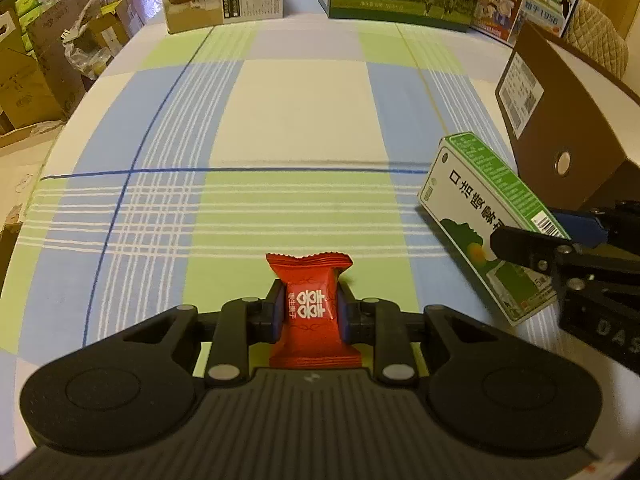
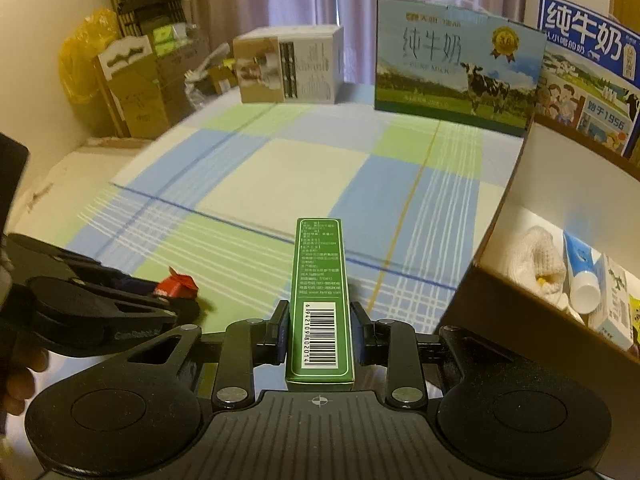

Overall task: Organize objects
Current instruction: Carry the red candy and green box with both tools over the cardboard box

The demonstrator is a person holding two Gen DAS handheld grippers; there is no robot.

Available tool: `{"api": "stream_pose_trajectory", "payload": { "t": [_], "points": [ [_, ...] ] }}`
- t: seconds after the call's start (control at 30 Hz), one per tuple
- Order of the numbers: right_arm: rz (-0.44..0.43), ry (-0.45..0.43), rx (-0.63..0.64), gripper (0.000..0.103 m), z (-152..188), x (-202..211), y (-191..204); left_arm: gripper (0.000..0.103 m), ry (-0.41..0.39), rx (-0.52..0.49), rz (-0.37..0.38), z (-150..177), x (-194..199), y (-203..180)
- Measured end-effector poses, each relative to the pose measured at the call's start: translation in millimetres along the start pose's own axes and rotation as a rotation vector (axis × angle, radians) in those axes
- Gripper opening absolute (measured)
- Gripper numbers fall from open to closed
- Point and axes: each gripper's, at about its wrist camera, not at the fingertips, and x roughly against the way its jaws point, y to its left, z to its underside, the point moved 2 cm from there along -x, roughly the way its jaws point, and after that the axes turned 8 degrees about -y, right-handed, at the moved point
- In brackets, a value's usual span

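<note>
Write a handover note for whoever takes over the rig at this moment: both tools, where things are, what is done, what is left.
Left tool: shut on the red candy packet, just above the checked tablecloth.
Right tool: shut on the green-and-white box, next to the open brown box.
Done: a cloth, a tube and a small carton already lie inside.
Left: probably put both held items in too.

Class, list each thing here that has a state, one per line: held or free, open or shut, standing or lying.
Left gripper: shut on the red candy packet.
Red candy packet: sealed, held.
Right gripper: shut on the green box.
Green box: closed, held.
Brown storage box: open, holding items.
Toothpaste tube: capped, lying inside.
Milk cartons: standing upright.
</note>
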Motion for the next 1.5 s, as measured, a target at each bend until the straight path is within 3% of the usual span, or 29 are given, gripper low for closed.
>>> {"api": "stream_pose_trajectory", "payload": {
  "t": [0.37,0.7,1.07,1.3,1.5],
  "points": [
    [-0.032,-0.176,-0.034,0.027,-34.4,56.9,2.0,0.021,-0.096,0.039,0.022,-21.3,43.4,-2.1],
    [0.033,-0.327,-0.08,0.027,-65.0,115.0,-22.5,0.021,-0.169,-0.011,0.066,-54.8,75.1,-41.9],
    [0.239,-0.369,-0.182,0.027,-63.4,164.2,-100.5,0.021,-0.242,-0.126,0.164,-100.5,93.7,-126.4],
    [0.432,-0.385,-0.274,0.027,-52.9,197.4,-175.4,0.021,-0.241,-0.182,0.232,-118.7,88.8,-183.3],
    [0.512,-0.358,-0.323,0.027,-36.4,206.8,-217.2,0.021,-0.235,-0.219,0.257,-131.0,79.0,-217.2]
  ]
}}
